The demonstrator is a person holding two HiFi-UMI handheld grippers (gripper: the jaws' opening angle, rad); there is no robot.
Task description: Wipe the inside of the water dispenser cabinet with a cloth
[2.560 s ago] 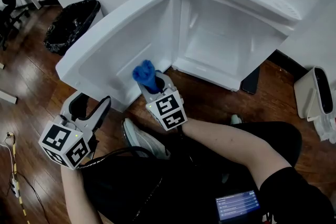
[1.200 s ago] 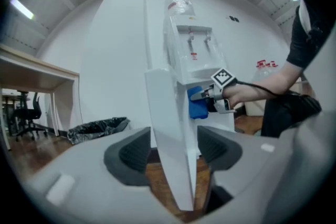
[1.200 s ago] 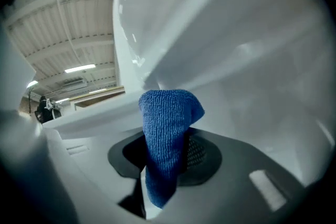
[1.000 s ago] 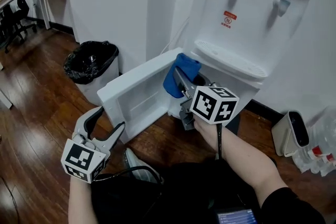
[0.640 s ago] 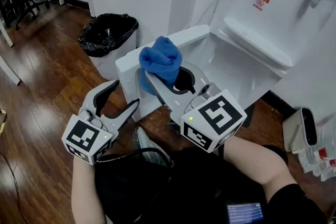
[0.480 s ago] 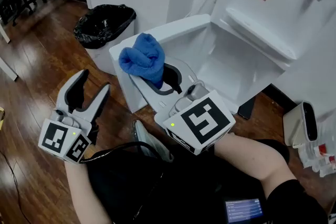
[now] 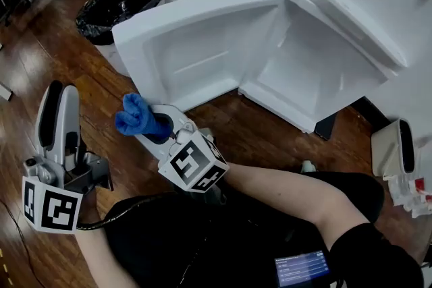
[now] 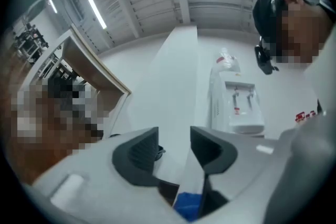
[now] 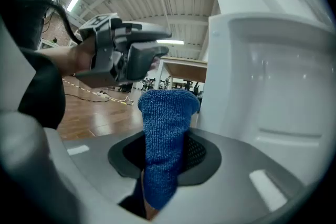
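Observation:
In the head view the white water dispenser's cabinet [image 7: 317, 71] stands open, its door [image 7: 196, 44] swung out to the left. My right gripper [image 7: 154, 126] is shut on a bunched blue cloth [image 7: 135, 114], low in front of the door and outside the cabinet. In the right gripper view the cloth [image 9: 165, 123] stands up between the pads, with the door [image 9: 273, 86] to its right. My left gripper [image 7: 62, 96] is at the far left, pointing upward. Its jaws have just been closing; a narrow gap remains and nothing is between the pads [image 8: 137, 157].
A bin lined with a black bag [image 7: 118, 0] stands left of the door on the wooden floor. A white appliance [image 7: 403, 145] sits at the right wall. The person's dark-clothed legs fill the lower frame, with a lit phone screen [image 7: 300, 268] on them.
The right gripper has dropped down and to the left with the cloth, away from the cabinet opening. The left gripper's jaws have narrowed and it has tilted upward.

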